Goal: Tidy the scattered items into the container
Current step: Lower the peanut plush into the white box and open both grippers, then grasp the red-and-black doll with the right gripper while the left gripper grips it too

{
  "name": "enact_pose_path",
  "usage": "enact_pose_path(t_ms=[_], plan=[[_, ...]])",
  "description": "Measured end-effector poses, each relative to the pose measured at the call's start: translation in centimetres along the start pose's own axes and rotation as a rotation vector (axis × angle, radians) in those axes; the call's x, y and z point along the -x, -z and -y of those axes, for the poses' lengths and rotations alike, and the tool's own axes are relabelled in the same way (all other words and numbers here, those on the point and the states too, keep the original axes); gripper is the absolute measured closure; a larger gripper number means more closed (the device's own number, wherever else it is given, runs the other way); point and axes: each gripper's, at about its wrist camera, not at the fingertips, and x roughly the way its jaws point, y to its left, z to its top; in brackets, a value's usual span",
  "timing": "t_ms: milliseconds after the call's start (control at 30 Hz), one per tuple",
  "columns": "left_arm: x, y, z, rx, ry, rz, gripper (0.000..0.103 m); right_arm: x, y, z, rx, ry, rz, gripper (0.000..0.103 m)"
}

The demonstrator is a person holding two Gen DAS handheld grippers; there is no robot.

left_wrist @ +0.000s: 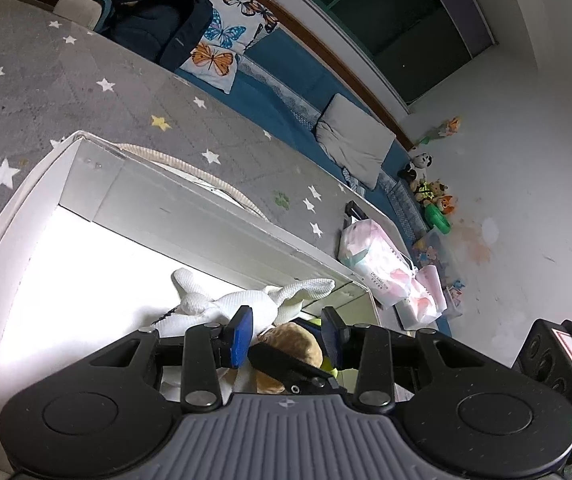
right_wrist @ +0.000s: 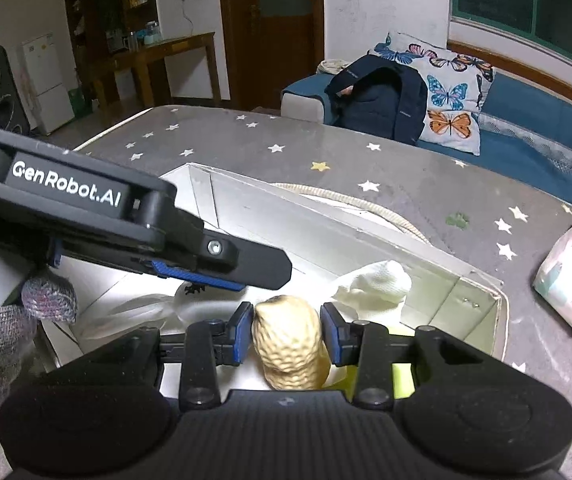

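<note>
A grey star-patterned desk point(right_wrist: 326, 148) carries a white box point(right_wrist: 500, 320) mid-frame. Over it, the right gripper point(right_wrist: 286, 332) has its jaws clamped on a peanut toy point(right_wrist: 288, 344); the left gripper point(left_wrist: 286, 332) gapes wide above a white cloth point(left_wrist: 222, 300).

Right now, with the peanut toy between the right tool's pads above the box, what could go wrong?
1. The tan peanut-shaped plush toy sits between the right tool pads with a gap showing on one side; it may slip out early.
2. The left tool crosses close in front; they could collide.
3. The white knitted cloth drapes against the white rectangular box's wall and could snag.
</note>
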Motion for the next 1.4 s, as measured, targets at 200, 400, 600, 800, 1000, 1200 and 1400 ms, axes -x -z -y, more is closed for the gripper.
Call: enact_pose_path(t_ms=[200,400,600,800,1000,1200,1400], plan=[[0.5,0.2,0.1,-0.013,-0.016,0.013,0.063,0.5,0.1,-0.3,0.029,0.018,0.019,0.054],[2.2,0.8,0.8,-0.035,-0.033,0.049,0.063,2.6,0.5,-0.5,0.014,0.021,0.066,0.052],[4.1,2.3,2.2,-0.075,-0.044,0.074,0.063,5.5,1.7,-1.1,-0.008,0.027,0.126,0.038],[6.1,4.4,3.5,-0.116,-0.057,0.100,0.063,8.2,3.6,-2.7,-0.008,0.038,0.174,0.037],[7.6,7.0,4.0,-0.126,-0.045,0.116,0.063,10.7,6.1,-3.9,-0.025,0.062,0.209,0.036],[8.4,9.4,4.1,-0.146,-0.047,0.106,0.063,12.3,8.8,-4.5,-0.056,0.079,0.215,0.036],[9.0,11.3,3.3,-0.130,-0.073,0.091,0.063,13.9,11.4,-5.4,-0.075,0.064,0.217,0.036]])
